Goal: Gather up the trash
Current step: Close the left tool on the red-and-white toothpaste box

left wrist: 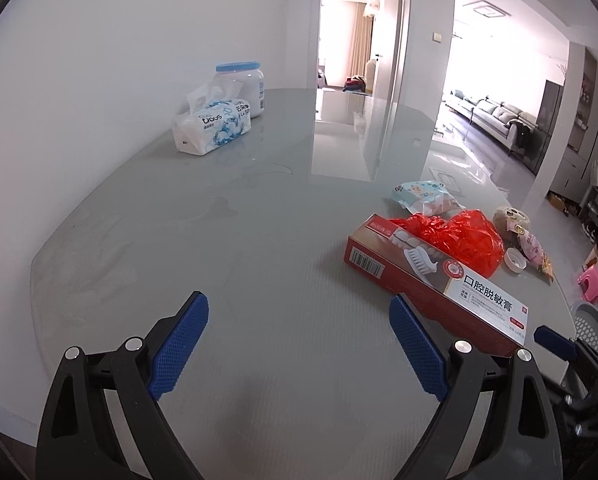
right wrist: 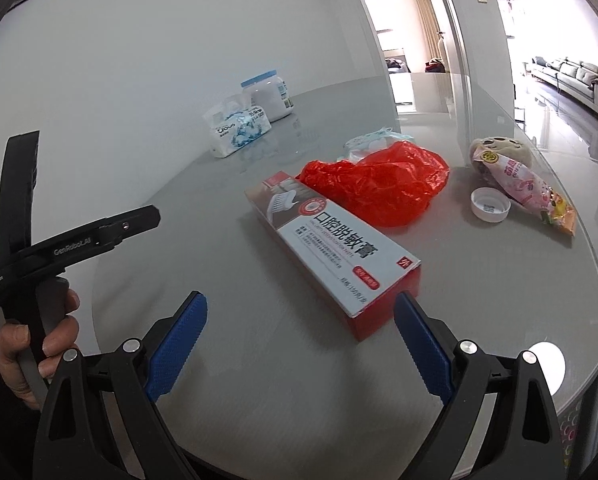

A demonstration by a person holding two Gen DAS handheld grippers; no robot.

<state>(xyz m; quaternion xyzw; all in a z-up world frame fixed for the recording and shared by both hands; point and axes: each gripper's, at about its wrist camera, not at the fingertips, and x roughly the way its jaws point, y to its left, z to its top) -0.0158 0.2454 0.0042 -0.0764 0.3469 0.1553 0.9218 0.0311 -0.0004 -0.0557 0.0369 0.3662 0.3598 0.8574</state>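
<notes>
A red and white toothpaste box (left wrist: 431,276) (right wrist: 331,248) lies on the grey glass table (left wrist: 239,240) (right wrist: 259,360). A crumpled red plastic bag (left wrist: 463,240) (right wrist: 379,180) rests against its far end. Behind it lies a pale blue wrapper (left wrist: 423,196) (right wrist: 371,140). To the right lie a white cap (left wrist: 515,260) (right wrist: 491,204), a pink snack packet (left wrist: 533,248) (right wrist: 527,188) and a brown lotus pod (left wrist: 511,216) (right wrist: 499,148). My left gripper (left wrist: 299,308) is open and empty, left of the box. My right gripper (right wrist: 301,306) is open and empty, just short of the box's near end.
A tissue pack (left wrist: 211,120) (right wrist: 239,128) and a white jar with a blue lid (left wrist: 247,84) (right wrist: 269,96) stand at the table's far left by the wall. The table edge curves along the right (right wrist: 595,300). A pink stool (left wrist: 591,284) is on the floor.
</notes>
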